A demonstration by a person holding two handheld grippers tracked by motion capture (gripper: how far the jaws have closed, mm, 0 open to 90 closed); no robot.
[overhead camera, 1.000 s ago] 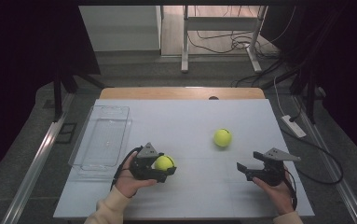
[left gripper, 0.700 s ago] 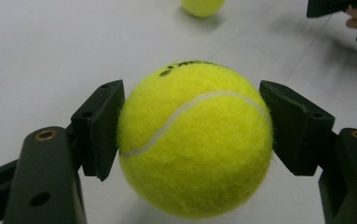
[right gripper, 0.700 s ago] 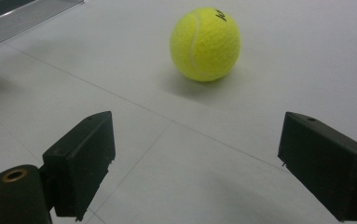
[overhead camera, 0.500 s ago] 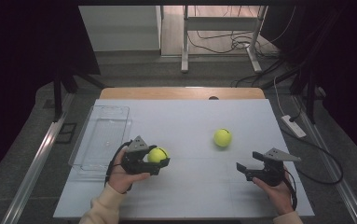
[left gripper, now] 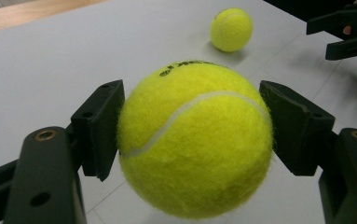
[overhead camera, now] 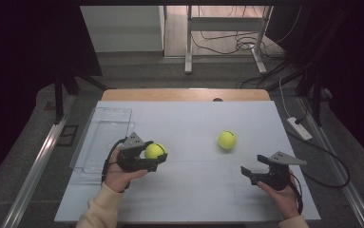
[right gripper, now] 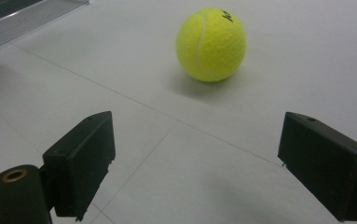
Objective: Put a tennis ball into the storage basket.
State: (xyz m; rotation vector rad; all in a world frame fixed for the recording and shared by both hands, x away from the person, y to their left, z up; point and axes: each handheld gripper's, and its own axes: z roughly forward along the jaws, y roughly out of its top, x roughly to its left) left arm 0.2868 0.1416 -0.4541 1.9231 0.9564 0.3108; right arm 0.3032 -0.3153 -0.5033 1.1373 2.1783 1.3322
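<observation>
A clear plastic tray (overhead camera: 104, 124) sat at the table's left edge with nothing in it. The left gripper (overhead camera: 157, 156) was clamped on a fuzzy yellow tennis ball (overhead camera: 154, 150), white seam showing, just beside the tray. The right gripper (overhead camera: 247, 173) stood apart, near a second tennis ball (overhead camera: 226, 139).

Table (overhead camera: 189, 199) w/ clear tray (overhead camera: 101, 137) at its left edge. Left gripper (overhead camera: 157, 159) is just right of the tray's near end, w/ one tennis ball (overhead camera: 154, 151) between its jaws, off the table surface. Second ball (overhead camera: 227, 140) lies on the table, right of centre, well apart from the first and further back. Right gripper (overhead camera: 247, 173) is near the front right, in front of and right of that ball, not touching it; power strip (overhead camera: 299, 128) on the floor beyond the table's right edge
</observation>
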